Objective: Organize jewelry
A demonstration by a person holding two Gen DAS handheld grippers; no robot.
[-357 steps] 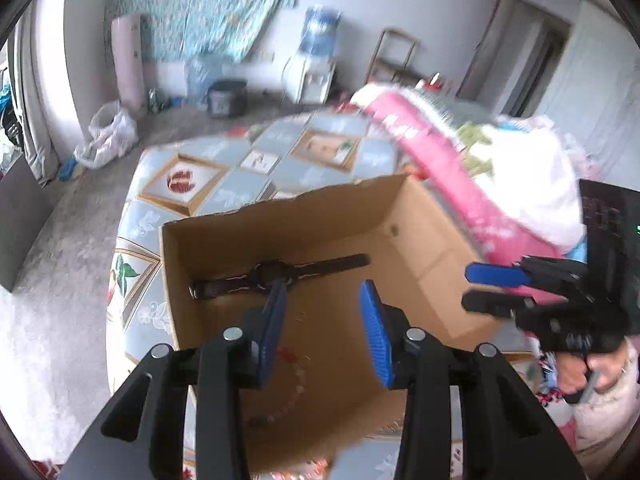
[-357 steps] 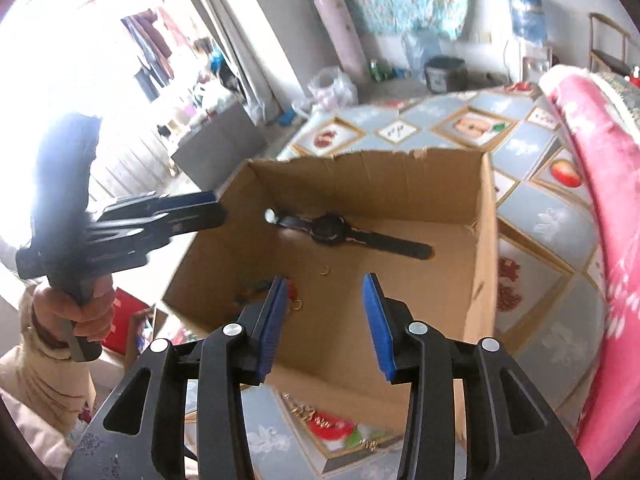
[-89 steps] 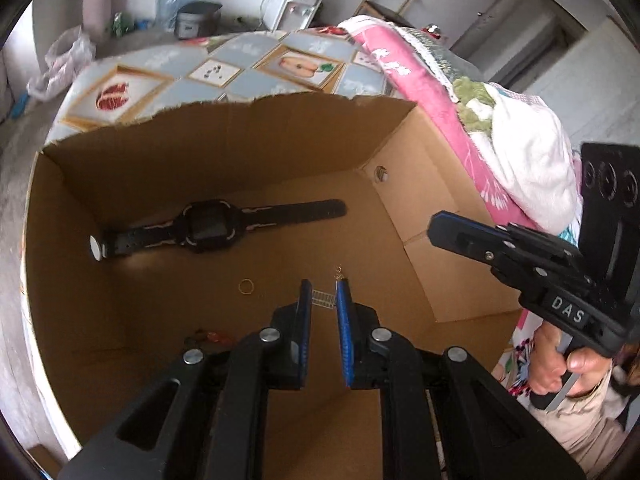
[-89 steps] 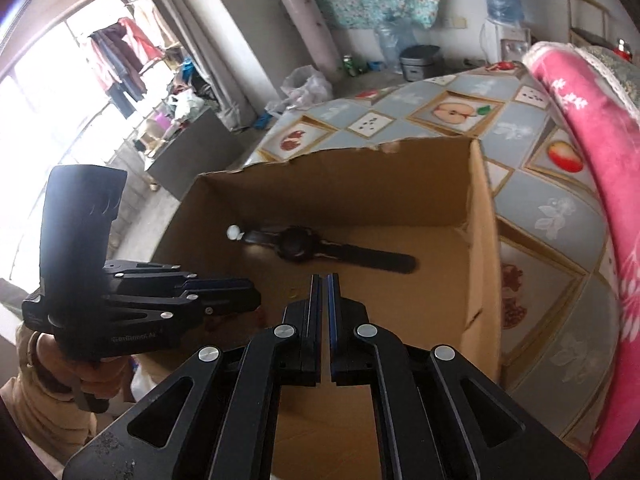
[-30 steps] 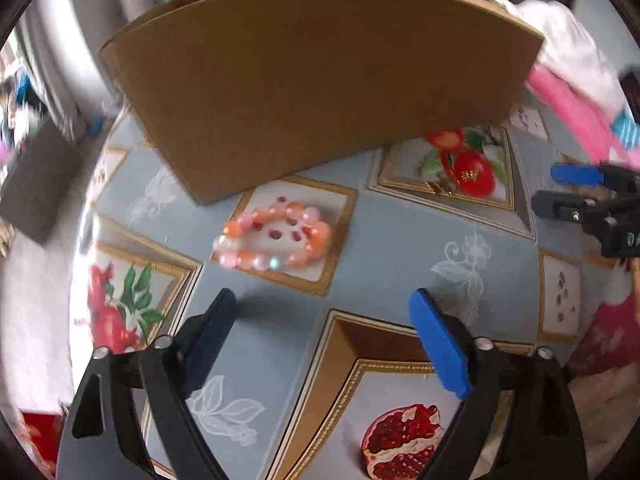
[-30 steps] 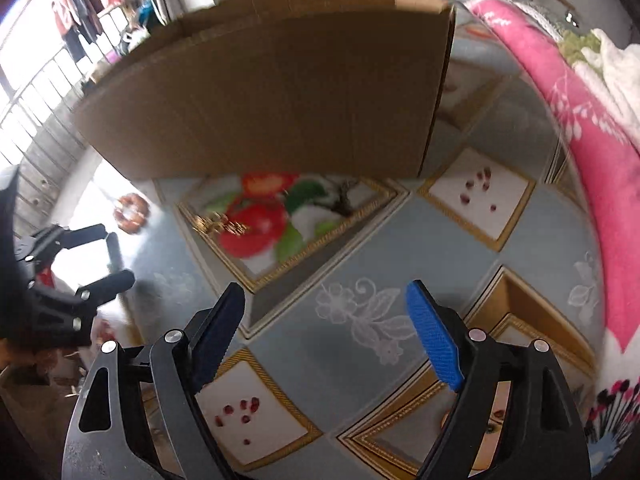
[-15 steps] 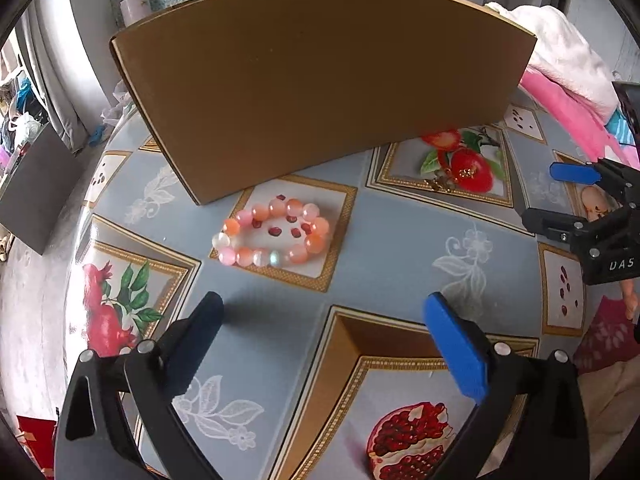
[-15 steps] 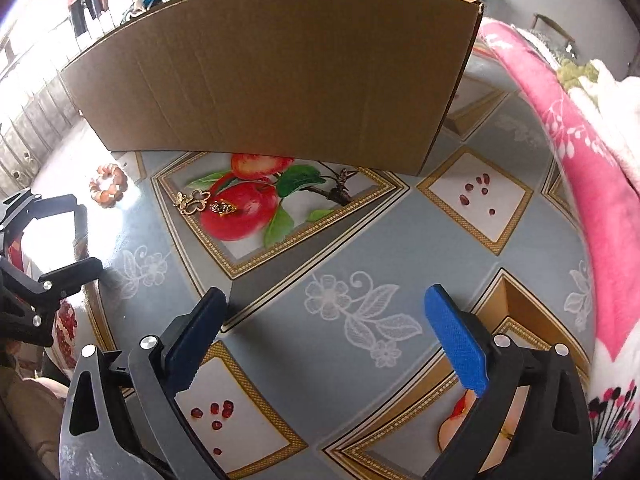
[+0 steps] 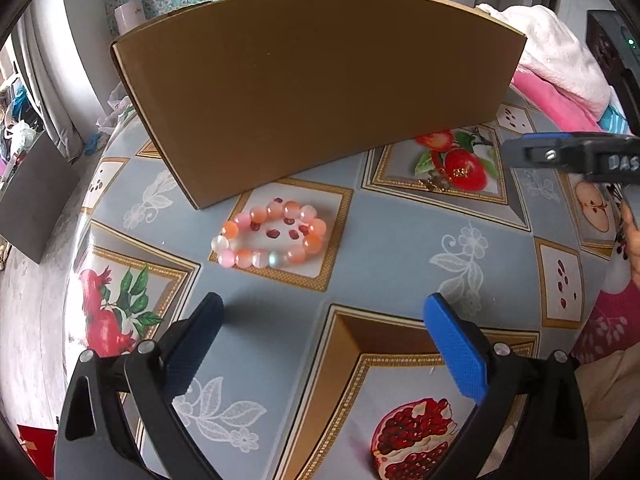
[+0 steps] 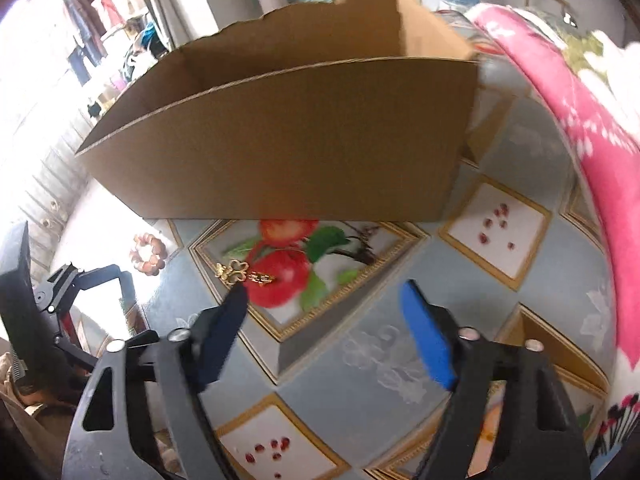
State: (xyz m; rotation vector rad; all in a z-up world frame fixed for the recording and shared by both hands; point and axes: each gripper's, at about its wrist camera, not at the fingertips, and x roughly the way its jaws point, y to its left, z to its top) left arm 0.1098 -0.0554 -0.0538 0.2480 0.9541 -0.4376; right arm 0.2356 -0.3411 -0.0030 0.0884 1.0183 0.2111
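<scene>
The bracelet (image 9: 273, 237) sits just ahead of the left tongs (image 9: 326, 338), which gape wide and empty. Beads look smooth and rolly, probably on stretchy cord, so I'd pinch across one side of the loop. The right tongs (image 10: 326, 322) are closing on nothing, a gold brooch (image 10: 242, 273) at their left tip. The box (image 9: 320, 92) stands behind.

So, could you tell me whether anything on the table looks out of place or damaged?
Two pieces lie loose on the tablecloth outside the cardboard box: a beaded bracelet near its corner and a small gold ornament on the printed apple. The box's far rim looks raggedly torn.
</scene>
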